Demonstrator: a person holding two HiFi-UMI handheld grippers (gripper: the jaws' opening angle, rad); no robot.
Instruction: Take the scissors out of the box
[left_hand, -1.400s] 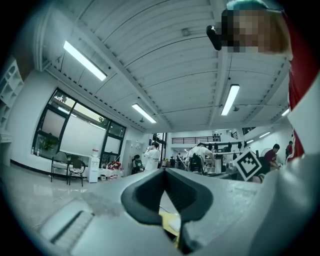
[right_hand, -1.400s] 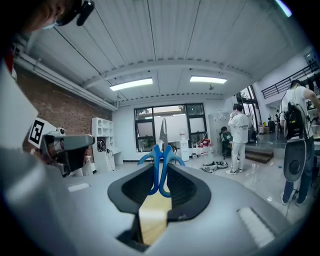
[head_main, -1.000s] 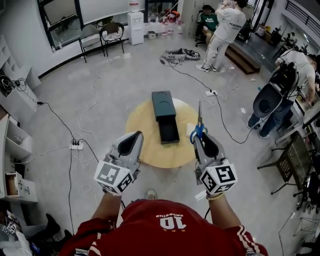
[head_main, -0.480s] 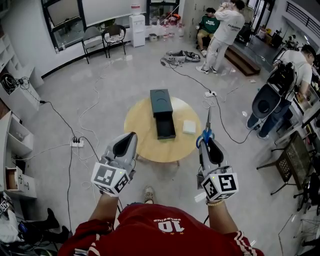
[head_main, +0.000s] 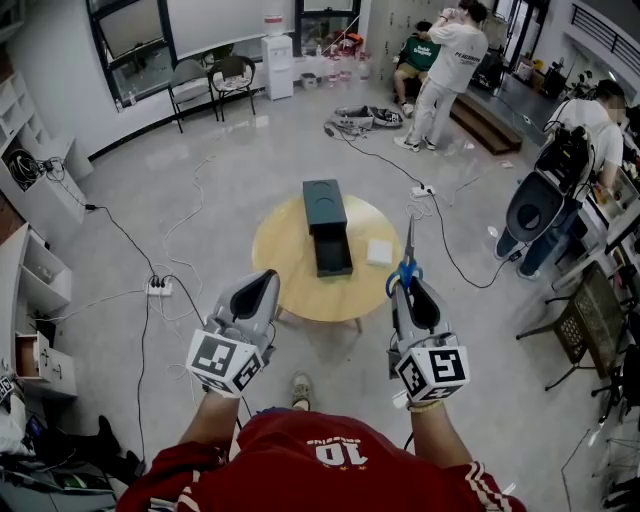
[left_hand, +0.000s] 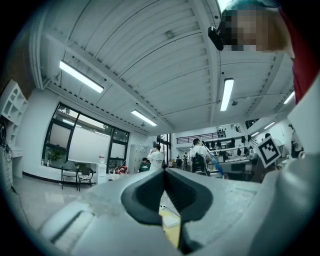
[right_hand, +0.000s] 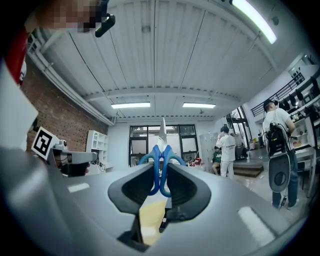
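Scissors (head_main: 405, 262) are out of the box (head_main: 325, 205). My right gripper (head_main: 405, 288) holds them with its jaws pressed on the blue handles, the blades pointing away from me, at the right edge of the round table (head_main: 285, 285). The box lies on this table. My left gripper (head_main: 265, 285) has its jaws together and holds nothing.

White number 10 on the red shirt (head_main: 300, 478)

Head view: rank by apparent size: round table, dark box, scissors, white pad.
1. round table
2. dark box
3. scissors and white pad: unsure. The scissors look longer but thinner, and they are held nearer the camera.
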